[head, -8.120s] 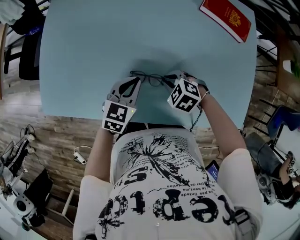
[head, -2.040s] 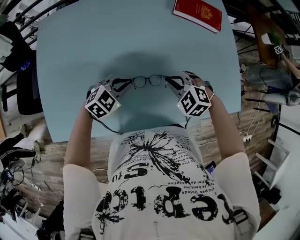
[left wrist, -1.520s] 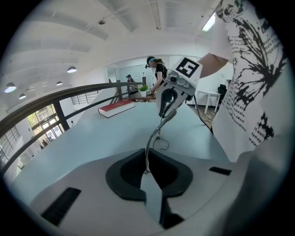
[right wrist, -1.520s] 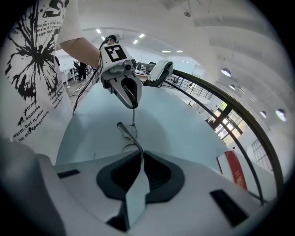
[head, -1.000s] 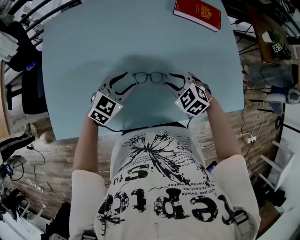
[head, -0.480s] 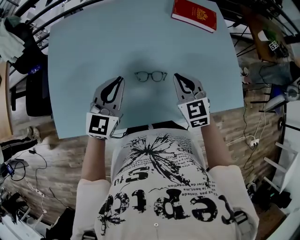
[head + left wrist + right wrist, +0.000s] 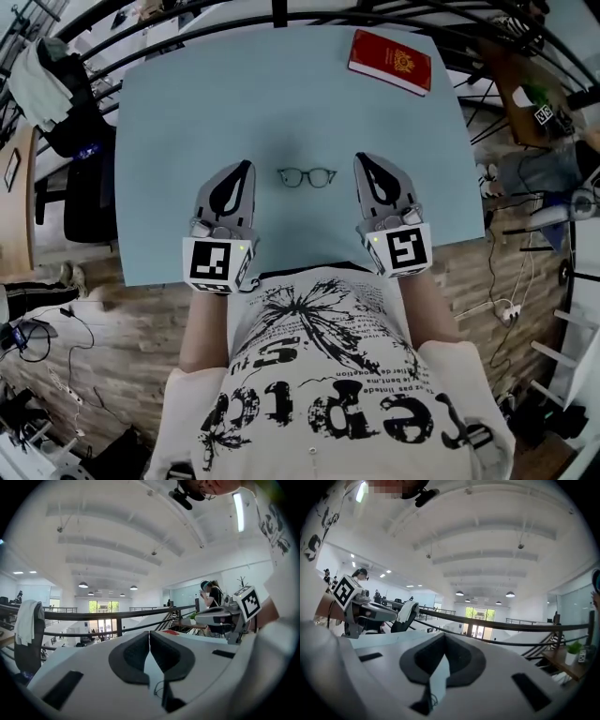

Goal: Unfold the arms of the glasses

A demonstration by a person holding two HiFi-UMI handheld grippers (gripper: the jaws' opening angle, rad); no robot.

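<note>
Head view: glasses (image 7: 307,177), arms indistinct, between left tongs (image 7: 246,169) and right tongs (image 7: 362,160), both pressed together, empty.

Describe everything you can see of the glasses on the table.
The glasses have a thin dark frame and two roundish clear lenses. They lie on the pale blue table between the left tool and right tool, touched by neither. Their arms are too small to make out.
</note>
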